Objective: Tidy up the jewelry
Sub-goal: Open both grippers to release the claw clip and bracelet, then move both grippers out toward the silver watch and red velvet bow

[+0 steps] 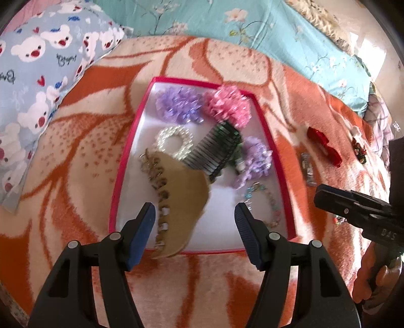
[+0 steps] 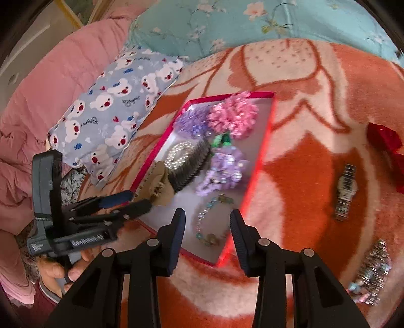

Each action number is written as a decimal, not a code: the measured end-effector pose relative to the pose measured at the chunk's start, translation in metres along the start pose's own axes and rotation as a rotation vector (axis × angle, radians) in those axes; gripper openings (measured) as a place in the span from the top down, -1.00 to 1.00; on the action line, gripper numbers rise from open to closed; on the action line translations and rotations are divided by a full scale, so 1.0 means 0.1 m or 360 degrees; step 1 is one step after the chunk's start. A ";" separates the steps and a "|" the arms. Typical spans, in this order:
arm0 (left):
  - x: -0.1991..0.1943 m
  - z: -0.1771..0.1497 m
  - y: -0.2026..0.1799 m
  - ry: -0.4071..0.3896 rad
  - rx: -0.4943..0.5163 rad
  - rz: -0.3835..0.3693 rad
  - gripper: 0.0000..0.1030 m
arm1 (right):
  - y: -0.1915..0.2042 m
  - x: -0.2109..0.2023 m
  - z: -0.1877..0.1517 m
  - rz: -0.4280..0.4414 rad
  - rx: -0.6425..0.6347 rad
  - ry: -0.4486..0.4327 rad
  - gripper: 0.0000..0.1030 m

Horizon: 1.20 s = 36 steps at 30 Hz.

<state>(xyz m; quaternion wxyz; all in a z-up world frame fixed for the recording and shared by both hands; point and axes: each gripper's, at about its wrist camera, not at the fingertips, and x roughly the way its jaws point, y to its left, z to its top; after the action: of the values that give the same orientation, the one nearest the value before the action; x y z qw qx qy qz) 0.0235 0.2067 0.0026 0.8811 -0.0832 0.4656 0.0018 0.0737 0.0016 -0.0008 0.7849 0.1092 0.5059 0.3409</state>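
A red-rimmed tray point(image 1: 118, 186) with a white floor lies on the orange blanket. It holds a tan claw clip point(image 1: 181, 201), a dark comb point(image 1: 217, 148), a pearl ring point(image 1: 174, 141), purple point(image 1: 176, 103) and pink point(image 1: 227, 106) scrunchies and a bead bracelet point(image 1: 265, 199). My left gripper point(image 1: 194, 212) is open just above the tray's near end, with the claw clip lying between and ahead of its fingers. My right gripper point(image 2: 205, 219) is open over the tray's near right corner point(image 2: 227, 252), above the bracelet point(image 2: 209, 222).
On the blanket right of the tray lie a red bow point(image 2: 386, 148), a metal watch point(image 2: 346, 191) and a sparkly hair clip point(image 2: 373, 270). A bear-print pillow point(image 2: 113, 106) lies left of the tray; a teal flowered quilt point(image 1: 227, 22) lies behind.
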 end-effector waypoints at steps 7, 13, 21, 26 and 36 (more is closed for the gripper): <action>-0.14 0.07 -0.31 -0.0050 0.0056 -0.0079 -0.26 | -0.43 -0.34 -0.08 -0.0092 0.0095 -0.0060 0.24; -0.17 0.08 -0.70 -0.0056 0.0156 -0.0179 -0.26 | -0.90 -0.70 -0.21 -0.0217 0.0209 -0.0121 0.24; -0.07 0.01 -1.25 0.0002 0.0304 -0.0276 -0.26 | -1.42 -1.09 -0.33 -0.0333 0.0364 -0.0209 0.24; -0.01 -0.05 -1.55 0.0038 0.0376 -0.0317 -0.26 | -1.56 -1.16 -0.38 -0.0358 0.0406 -0.0233 0.24; 0.29 -0.36 -1.94 0.0197 0.0482 -0.0361 -0.26 | -1.48 -0.82 -0.54 -0.0319 0.0319 -0.0046 0.25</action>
<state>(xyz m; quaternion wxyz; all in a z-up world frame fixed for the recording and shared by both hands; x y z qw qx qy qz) 0.0258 0.0082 -0.0131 0.8478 -0.0017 0.5014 -0.1727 0.0691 -0.1708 -0.0437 0.8073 0.1410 0.5343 0.2069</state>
